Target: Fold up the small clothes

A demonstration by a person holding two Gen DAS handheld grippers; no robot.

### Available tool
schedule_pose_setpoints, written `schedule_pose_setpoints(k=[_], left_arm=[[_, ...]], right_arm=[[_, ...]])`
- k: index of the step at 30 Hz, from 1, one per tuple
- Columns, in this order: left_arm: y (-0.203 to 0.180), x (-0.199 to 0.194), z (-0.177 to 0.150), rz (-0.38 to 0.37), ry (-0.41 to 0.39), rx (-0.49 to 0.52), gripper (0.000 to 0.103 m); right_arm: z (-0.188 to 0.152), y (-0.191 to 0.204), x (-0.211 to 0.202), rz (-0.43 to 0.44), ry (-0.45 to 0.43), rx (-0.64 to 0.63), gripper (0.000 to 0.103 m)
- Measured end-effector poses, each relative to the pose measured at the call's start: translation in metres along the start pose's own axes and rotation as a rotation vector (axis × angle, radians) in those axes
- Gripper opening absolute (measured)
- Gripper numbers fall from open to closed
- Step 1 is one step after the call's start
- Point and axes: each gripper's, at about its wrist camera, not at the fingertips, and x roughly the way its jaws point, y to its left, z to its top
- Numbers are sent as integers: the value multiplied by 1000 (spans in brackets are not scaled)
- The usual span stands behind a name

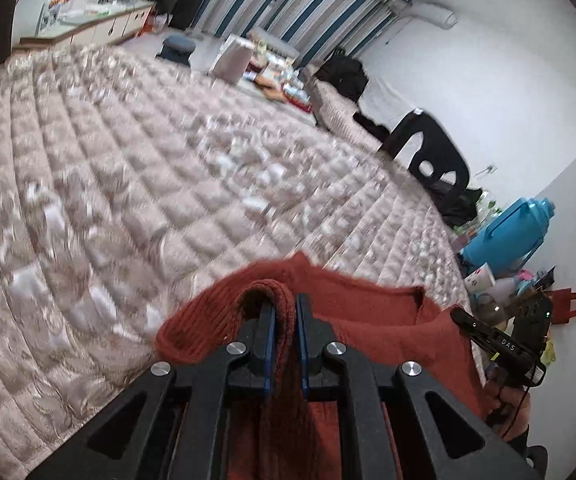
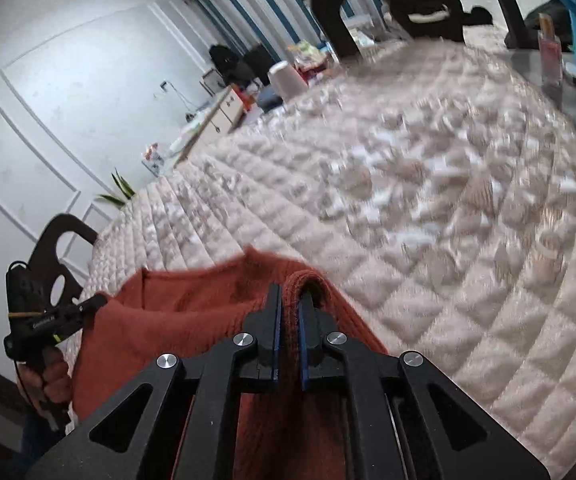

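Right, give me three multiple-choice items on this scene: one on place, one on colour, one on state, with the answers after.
1. Where is the blue thermos?
A. beyond the bed's edge, near the wall
B. on the middle of the quilt
C. between a gripper's fingers

2. What colour is the knitted garment?
A. navy
B. rust red
C. white

3. How is the left gripper?
A. wide open over the quilt
B. shut on a fold of the garment
C. shut on nothing

Answers: 1 A, it stands past the quilted bed among clutter by the wall. 2 B, both views show rust-red knit. 3 B, cloth is pinched between its pads, as with the right gripper.
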Motion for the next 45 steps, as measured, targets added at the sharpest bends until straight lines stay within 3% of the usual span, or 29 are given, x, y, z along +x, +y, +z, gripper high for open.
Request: schedule_pose_setpoints(k=[5, 10, 15, 17, 20, 25, 29, 31, 32, 36, 38, 41, 45], left_arm=[[-2, -2, 18, 3, -55, 3, 11], [11, 33, 11, 98, 42, 5, 13], [12, 8, 9, 109, -7, -6, 15], [8, -10, 7, 132, -57, 12, 15], [-6, -29, 2, 144, -113, 51, 19], [-57, -13, -14, 119, -80, 217, 22], [-70, 32, -18, 197, 36, 256, 22], [-59, 51, -17, 279, 64, 262, 22], [-52, 54, -15, 268, 61, 248, 22], [-45, 34, -12, 213, 20, 212, 22], [-44, 26, -11, 241, -29, 248, 23], [-31, 35, -8, 274, -9, 217, 26], [-28, 29, -14, 257, -33, 212, 26]], right_arm=[[20, 3, -4, -5, -72, 10, 6], [14, -8, 30, -110, 19, 13, 7], [12, 1, 5, -139, -36, -24, 18], [11, 15, -13, -184, -85, -85, 18], [4, 35, -31, -153, -124, -143, 18], [-8, 79, 1, -158, -34, -264, 18], [-7, 95, 43, -184, 88, -281, 18], [-8, 93, 64, -222, 160, -274, 18], [-8, 91, 68, -232, 164, -275, 18], [0, 77, 51, -177, 86, -195, 18], [-1, 76, 36, -192, 26, -224, 18], [1, 51, 40, -263, 55, -157, 18], [0, 38, 33, -225, 17, -93, 16]])
